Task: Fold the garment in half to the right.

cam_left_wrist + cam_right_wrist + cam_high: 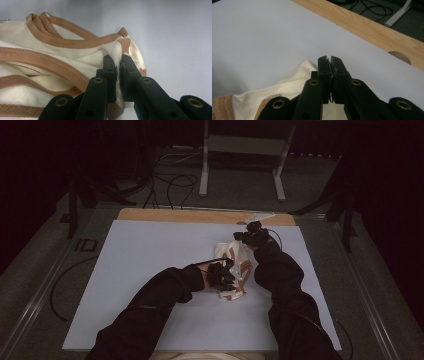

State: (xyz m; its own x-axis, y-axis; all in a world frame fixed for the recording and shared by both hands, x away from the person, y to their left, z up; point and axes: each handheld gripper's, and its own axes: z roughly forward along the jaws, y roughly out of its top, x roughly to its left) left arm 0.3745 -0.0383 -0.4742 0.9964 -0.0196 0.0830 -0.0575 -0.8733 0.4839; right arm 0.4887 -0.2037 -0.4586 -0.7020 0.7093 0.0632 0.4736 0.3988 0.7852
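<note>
Both forearms reach in from the near edge w/ black sleeves. Left tool [118,65], near mid-table, is clamped on a fold of the one cream garment [57,72] w/ tan trim, bunched on the white table [150,255]. Right tool [330,65] sits farther back, pinched tight, prob. on the cloth's far edge. 2 tools, 1 garment.

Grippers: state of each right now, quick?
Left gripper: shut on the cream garment, pinching cloth near its tan-trimmed edge.
Right gripper: shut; cloth of the same garment shows between its jaws.
</note>
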